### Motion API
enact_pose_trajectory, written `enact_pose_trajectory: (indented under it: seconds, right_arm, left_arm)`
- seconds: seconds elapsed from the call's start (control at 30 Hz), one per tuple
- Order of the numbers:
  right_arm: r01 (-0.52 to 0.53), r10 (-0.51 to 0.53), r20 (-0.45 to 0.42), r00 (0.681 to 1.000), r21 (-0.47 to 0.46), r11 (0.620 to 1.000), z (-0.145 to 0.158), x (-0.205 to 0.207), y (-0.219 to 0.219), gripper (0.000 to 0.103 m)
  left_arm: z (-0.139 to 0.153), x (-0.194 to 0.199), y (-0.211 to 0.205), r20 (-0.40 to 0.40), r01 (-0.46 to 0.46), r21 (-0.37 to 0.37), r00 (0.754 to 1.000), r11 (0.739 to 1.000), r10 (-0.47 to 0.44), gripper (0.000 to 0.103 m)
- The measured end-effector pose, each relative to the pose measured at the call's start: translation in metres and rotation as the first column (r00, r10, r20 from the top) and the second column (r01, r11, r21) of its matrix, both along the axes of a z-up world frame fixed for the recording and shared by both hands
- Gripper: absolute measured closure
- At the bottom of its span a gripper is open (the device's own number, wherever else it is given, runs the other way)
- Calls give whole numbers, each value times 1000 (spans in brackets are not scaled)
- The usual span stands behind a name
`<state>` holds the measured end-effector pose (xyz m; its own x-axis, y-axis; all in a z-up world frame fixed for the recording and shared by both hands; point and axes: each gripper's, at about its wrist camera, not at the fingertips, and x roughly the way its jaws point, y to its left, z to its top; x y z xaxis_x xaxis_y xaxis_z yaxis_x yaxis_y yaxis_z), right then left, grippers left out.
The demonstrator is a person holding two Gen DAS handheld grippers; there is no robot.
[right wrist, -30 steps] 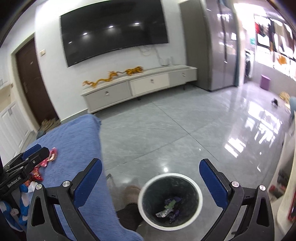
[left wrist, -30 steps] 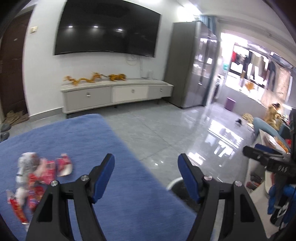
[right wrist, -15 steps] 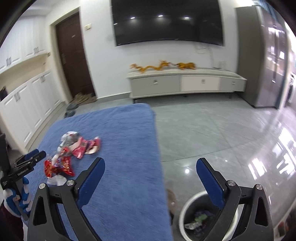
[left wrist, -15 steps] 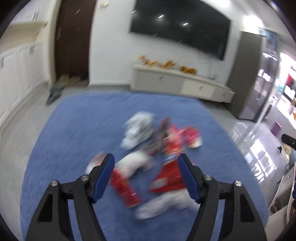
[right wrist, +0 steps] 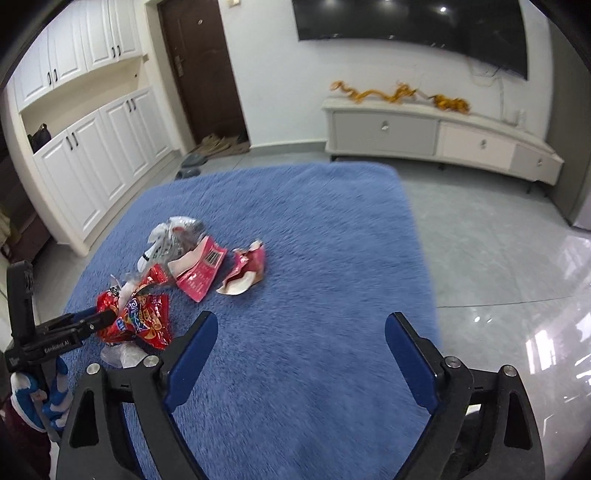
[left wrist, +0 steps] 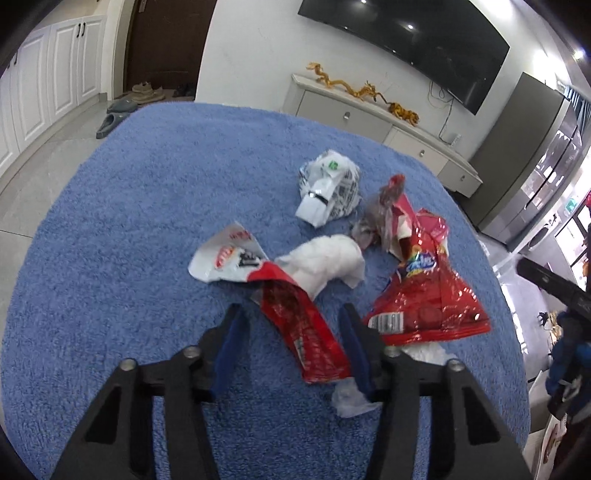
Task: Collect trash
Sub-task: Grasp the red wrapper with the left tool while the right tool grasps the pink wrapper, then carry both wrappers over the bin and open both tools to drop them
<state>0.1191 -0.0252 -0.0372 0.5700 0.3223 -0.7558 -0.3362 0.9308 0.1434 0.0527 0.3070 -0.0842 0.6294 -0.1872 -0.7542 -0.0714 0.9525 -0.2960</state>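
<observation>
Trash lies in a pile on a blue fuzzy cloth (left wrist: 129,229). My left gripper (left wrist: 293,332) is open, its jaws on either side of a long red wrapper (left wrist: 303,325). Beside it lie a red snack bag (left wrist: 424,306), a white crumpled tissue (left wrist: 325,264), a white and red wrapper (left wrist: 225,258) and a white printed bag (left wrist: 328,186). In the right wrist view my right gripper (right wrist: 299,343) is open and empty above the cloth (right wrist: 314,229), right of the pile. A pink packet (right wrist: 201,271) and a torn pink wrapper (right wrist: 247,269) lie there. The left gripper (right wrist: 88,321) shows at the left.
A white TV cabinet (right wrist: 436,136) with gold dragon ornaments stands at the far wall under a black TV (right wrist: 406,22). White cupboards (right wrist: 92,147) and a brown door (right wrist: 199,74) are at the left. Glossy grey floor (right wrist: 498,258) lies right of the cloth.
Both grippers swung left, away from the bin and floor, toward the pile. The left gripper came down around the long red wrapper and its jaws narrowed.
</observation>
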Motion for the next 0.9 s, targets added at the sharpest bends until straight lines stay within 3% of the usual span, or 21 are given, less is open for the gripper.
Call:
enact_pose_trajectory:
  seconds: [0.13, 0.23, 0.33, 0.57, 0.7, 0.9]
  right_arm:
    - [-32, 35, -54, 998, 52, 998, -18, 22, 18, 21]
    - [-47, 55, -82, 995, 93, 995, -29, 39, 31, 24]
    - [-57, 71, -101, 992, 132, 990, -38, 55, 46, 31]
    - [-33, 57, -158, 986, 151, 988, -61, 83, 64, 72]
    - [-32, 53, -143, 988, 147, 989, -62, 81, 66, 75]
    - [-59, 73, -92, 993, 139, 989, -44, 46, 54, 76]
  left_arm:
    - [-4, -8, -4, 31, -5, 22, 1000, 1000, 4, 73]
    - [-6, -16, 2, 46, -19, -3, 999, 1000, 20, 84]
    - [-6, -20, 6, 56, -19, -27, 998, 999, 21, 86]
    - [1, -38, 3, 87, -11, 1, 996, 1000, 11, 89]
    - [7, -46, 8, 96, -24, 13, 995, 1000, 23, 89]
    - [21, -61, 15, 127, -41, 6, 991, 999, 40, 89]
